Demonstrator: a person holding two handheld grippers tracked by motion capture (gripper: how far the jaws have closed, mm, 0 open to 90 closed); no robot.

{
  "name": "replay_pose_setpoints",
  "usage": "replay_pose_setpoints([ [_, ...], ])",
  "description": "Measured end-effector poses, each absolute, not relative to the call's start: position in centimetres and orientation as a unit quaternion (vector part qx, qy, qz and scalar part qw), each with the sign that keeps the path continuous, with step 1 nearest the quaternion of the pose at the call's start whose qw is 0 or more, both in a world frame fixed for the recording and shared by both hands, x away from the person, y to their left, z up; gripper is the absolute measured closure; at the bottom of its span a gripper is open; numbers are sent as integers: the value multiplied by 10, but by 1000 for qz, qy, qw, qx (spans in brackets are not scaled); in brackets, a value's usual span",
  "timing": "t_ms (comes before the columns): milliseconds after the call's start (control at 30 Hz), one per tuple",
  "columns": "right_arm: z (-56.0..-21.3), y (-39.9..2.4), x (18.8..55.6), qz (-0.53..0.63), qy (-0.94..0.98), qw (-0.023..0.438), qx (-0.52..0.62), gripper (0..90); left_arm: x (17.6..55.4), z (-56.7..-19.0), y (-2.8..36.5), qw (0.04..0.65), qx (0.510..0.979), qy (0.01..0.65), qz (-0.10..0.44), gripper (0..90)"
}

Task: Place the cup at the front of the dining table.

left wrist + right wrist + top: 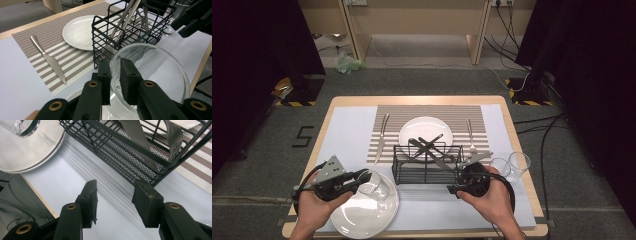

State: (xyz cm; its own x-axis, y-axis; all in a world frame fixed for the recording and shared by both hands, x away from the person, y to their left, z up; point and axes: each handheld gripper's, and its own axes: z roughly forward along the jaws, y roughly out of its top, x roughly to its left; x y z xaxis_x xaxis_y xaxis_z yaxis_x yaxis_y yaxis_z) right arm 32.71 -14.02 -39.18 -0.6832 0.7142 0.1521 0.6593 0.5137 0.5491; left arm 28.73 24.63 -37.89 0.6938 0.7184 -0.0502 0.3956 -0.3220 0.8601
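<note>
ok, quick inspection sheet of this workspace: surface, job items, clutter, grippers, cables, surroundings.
Surface: wooden table under a pale sheet, striped placemat at the back.
Job's things: glass gripped by its rim, over the near plate.
Clutter: wire caddy with cutlery, far plate, knife, fork, two glasses.
Grippers: left gripper shut on the glass rim; right gripper open, nothing between, beside the caddy.
Cables: floor cables on the right.
Surroundings: black curtains, wooden furniture.

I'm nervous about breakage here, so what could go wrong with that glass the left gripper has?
The left gripper pinches only the thin rim of the glass, so it could slip or crack. It hangs tilted over the near plate and could chip it if dropped. The wire basket stands close beside, easy to knock.
</note>
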Motion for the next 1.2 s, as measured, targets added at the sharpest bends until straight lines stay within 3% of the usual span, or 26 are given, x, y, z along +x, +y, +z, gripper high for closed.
replay_pose_setpoints([
  [1200,-392,-140,327,295,868,46,396,542,289,-378,259,463,786,366,186,784],
])
